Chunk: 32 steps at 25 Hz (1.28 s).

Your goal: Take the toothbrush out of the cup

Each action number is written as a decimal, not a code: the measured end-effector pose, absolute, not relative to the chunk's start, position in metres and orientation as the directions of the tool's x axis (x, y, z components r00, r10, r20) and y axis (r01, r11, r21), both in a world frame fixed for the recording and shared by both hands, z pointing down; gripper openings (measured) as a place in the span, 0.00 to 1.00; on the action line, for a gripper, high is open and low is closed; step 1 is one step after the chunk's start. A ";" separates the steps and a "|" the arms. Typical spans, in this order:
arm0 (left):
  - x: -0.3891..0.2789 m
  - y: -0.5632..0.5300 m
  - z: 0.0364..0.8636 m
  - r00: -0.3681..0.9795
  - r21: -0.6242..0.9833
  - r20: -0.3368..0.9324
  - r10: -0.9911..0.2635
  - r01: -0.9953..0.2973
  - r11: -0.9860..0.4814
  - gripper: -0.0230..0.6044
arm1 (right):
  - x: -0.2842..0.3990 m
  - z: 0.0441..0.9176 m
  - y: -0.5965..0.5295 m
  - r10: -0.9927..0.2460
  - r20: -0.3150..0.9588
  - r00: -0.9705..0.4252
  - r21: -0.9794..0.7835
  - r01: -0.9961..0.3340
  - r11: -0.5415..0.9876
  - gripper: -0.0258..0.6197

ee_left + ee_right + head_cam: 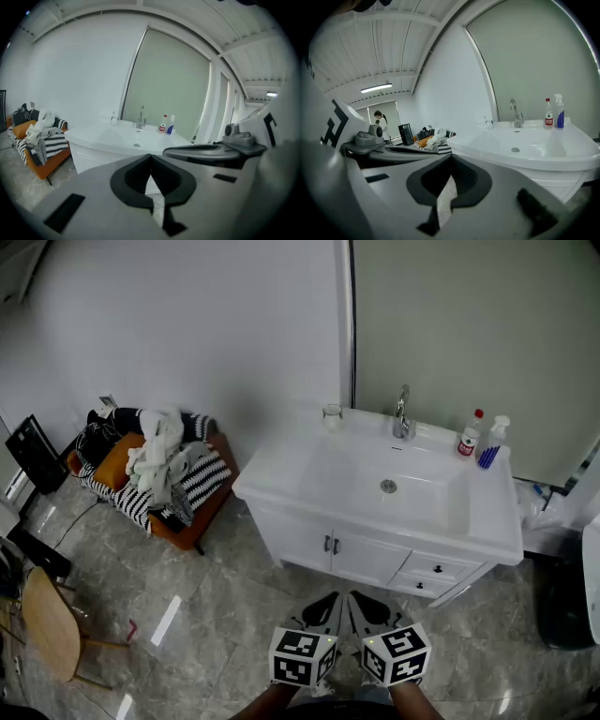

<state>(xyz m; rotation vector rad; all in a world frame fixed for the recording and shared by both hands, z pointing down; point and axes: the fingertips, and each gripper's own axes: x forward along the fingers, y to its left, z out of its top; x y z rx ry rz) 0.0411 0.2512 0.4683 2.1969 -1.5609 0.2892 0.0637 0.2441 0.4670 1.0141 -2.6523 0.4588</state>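
Note:
A small clear cup (pixel 333 416) stands at the back left corner of the white vanity top (pixel 281 474), left of the faucet (pixel 402 418). Whether a toothbrush is in it is too small to tell. The cup also shows far off in the left gripper view (pixel 114 119) and the right gripper view (pixel 488 123). My left gripper (pixel 323 608) and right gripper (pixel 369 607) hang side by side low in the head view, in front of the vanity and well short of it. Both are shut and hold nothing, the left gripper (pixel 150 155) and the right gripper (pixel 451 157) with tips meeting.
A red-capped bottle (pixel 468 439) and a blue spray bottle (pixel 489 448) stand at the counter's back right. An orange sofa (pixel 155 474) piled with clothes sits to the left, a wooden chair (pixel 52 634) nearer. A person (pixel 380 123) stands in the distance.

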 end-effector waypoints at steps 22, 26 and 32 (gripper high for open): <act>-0.012 0.230 0.459 0.350 0.210 0.380 -0.856 -0.934 -0.289 0.05 | 0.014 0.464 0.225 -0.606 0.337 -0.721 -0.189 -0.682 0.706 0.06; -0.014 0.215 0.459 0.346 0.192 0.383 -0.857 -0.937 -0.292 0.05 | 0.011 0.464 0.208 -0.607 0.325 -0.725 -0.197 -0.680 0.706 0.06; -0.012 0.185 0.461 0.350 0.194 0.392 -0.851 -0.936 -0.295 0.05 | 0.010 0.468 0.178 -0.602 0.331 -0.727 -0.208 -0.678 0.705 0.06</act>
